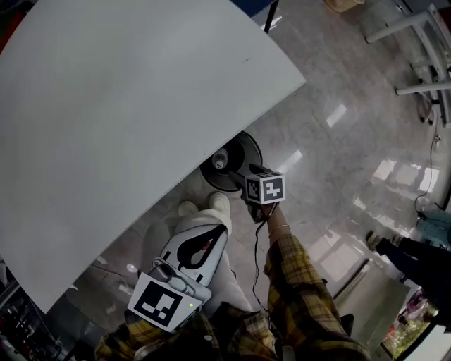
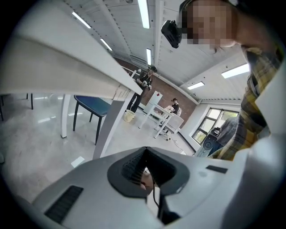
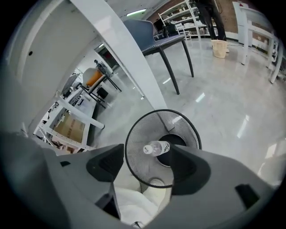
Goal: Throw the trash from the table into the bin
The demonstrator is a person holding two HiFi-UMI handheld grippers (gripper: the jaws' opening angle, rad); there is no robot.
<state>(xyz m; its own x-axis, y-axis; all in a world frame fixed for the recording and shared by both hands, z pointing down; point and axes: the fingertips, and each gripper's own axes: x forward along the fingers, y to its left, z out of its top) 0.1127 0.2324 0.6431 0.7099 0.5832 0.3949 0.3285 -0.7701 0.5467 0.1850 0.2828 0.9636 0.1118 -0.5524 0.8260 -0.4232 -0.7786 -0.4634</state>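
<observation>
Glossy grey floor, blue chair, ceiling striplights

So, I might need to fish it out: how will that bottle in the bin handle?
The clear plastic bottle looks empty, so probably light and easy to dent. Its round, smooth body would likely roll or slip between jaws.

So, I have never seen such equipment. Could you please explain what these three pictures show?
No robot here: a person in a yellow checked sleeve holds a claw tool in each hand. One picture comes from a camera on the person's head, looking down; the other two from cameras riding on the claws. The white table top shows nothing on it. The right claw is open above the black wire-mesh bin, where a clear plastic bottle shows, not clamped. The left claw is shut and empty.
</observation>
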